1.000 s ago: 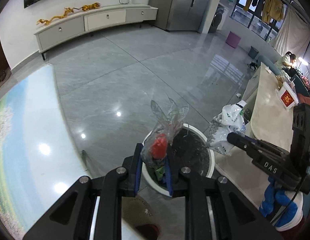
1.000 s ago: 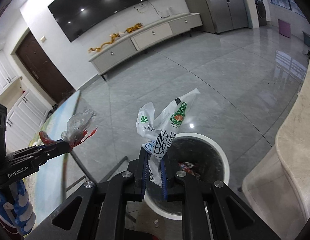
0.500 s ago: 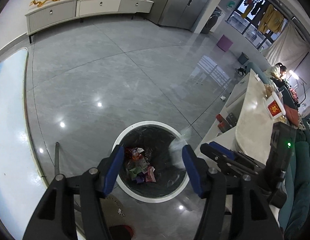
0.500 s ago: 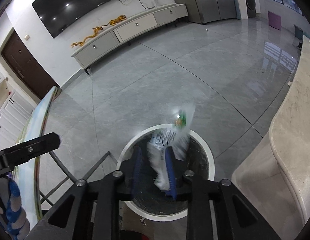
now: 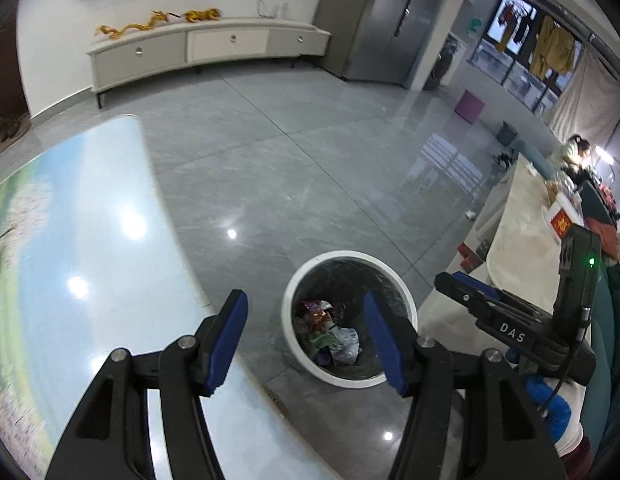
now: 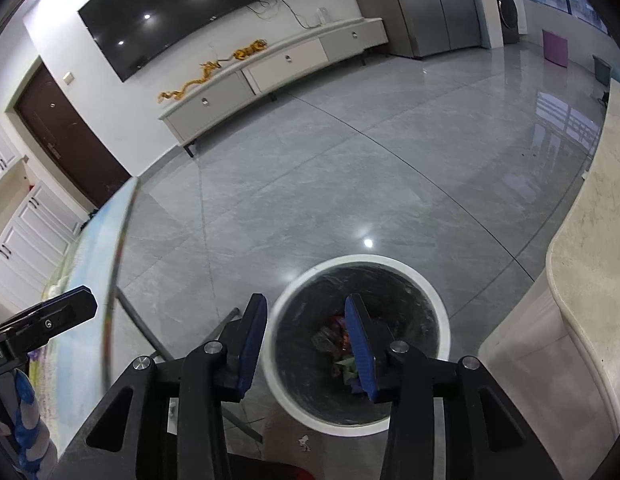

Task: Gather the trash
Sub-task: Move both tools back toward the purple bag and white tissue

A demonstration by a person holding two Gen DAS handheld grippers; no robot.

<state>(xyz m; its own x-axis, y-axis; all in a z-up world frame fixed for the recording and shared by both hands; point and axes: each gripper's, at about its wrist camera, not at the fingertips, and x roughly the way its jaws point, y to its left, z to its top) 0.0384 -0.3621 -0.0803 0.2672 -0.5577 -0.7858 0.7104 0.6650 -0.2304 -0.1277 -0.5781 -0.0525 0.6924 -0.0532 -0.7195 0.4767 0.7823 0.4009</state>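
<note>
A: Where is the trash right now?

B: In the trash bin (image 5: 405,312), the white-rimmed one with the dark liner standing on the grey floor (image 5: 270,168). A heap of wrappers (image 5: 329,336) lies at the bottom, also visible from the right wrist camera between that gripper's blue pads.

A: And the grippers?

B: The left gripper (image 5: 306,336) is open with nothing between its fingers, hanging above the bin and partly over the edge of the bench (image 5: 90,248) with the sky-and-blossom print. The right gripper (image 6: 306,340) is opening at this moment, its jaws parted over the bin mouth, nothing between them either.

A: So what could go wrong from here?

B: Mostly collisions, I'd judge. The two grippers sit near each other over the same bin; from the left wrist camera the right gripper (image 5: 509,328) shows just beside it, so swinging either one away carelessly could knock them together.

A: Anything about the bench?

B: Its edge is close under the left gripper, and a bench leg (image 6: 150,336) runs just beside the bin. A low sweep back for more trash could clip the rim or nudge the bin off its spot. I also can't tell whether any trash remains on the bench; what shows of it here is blurred.
</note>
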